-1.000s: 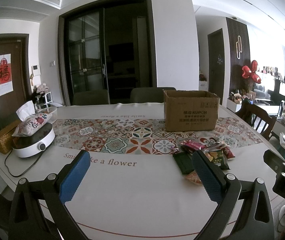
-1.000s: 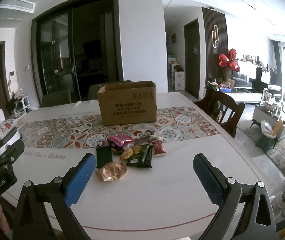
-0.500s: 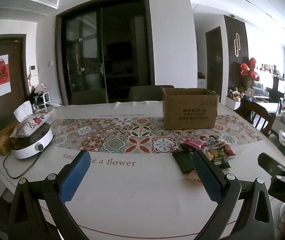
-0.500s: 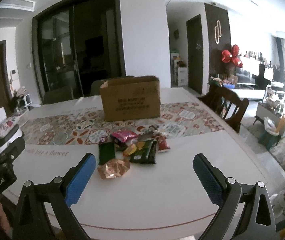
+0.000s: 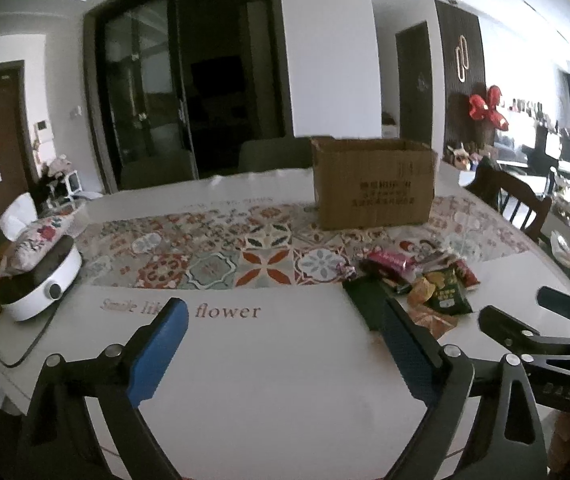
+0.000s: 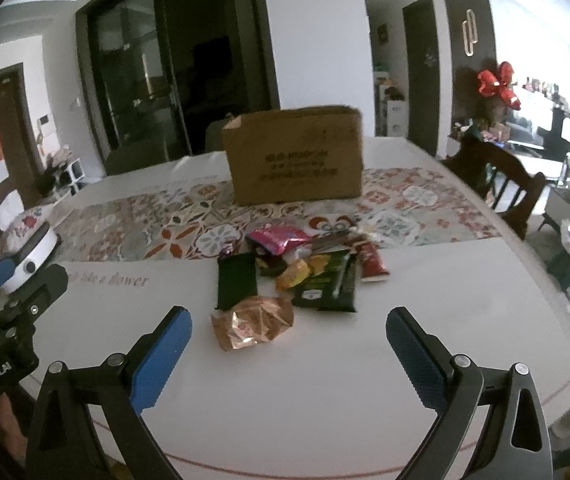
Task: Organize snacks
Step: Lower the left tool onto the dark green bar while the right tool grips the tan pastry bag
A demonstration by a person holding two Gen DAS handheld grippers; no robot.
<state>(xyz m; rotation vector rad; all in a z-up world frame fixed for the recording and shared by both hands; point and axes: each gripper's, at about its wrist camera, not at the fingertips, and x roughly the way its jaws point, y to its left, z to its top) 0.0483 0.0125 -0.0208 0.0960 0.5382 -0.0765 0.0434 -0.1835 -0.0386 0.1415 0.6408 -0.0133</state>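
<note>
Snack packets heaped in front of one cardboard box

Left wrist view: my left hand-held gripper (image 5: 281, 334) has its two blue, dimpled pads spread wide over bare white tabletop (image 5: 269, 380); the jaws have just been closing a little, with nothing between them. Ahead to the right lies the snack pile (image 5: 417, 280), crinkly foil and plastic packets, blurred here so I cannot count them. Beyond it stands one brown corrugated cardboard box (image 5: 373, 184), rectangular, open at the top, on a tile-patterned runner (image 5: 213, 248). At the far left sits one round white appliance (image 5: 41, 280) with a floral tissue pouch (image 5: 33, 240) on it. My right hand-held gripper (image 5: 541, 316) shows at the right edge, black and angular.

Right wrist view: my right hand-held gripper (image 6: 287, 334) is spread wide too, its pads clear of everything. Just beyond the fingertips lies one crumpled copper foil packet (image 6: 253, 322). Behind it I count one flat dark green packet (image 6: 237, 280), one glossy green bag (image 6: 327, 284), one pink wrapper (image 6: 279, 238), one red packet (image 6: 373, 260) and one small orange piece (image 6: 293, 274), all touching or overlapping. The cardboard box (image 6: 295, 156) stands behind them, apart from the pile.
</note>
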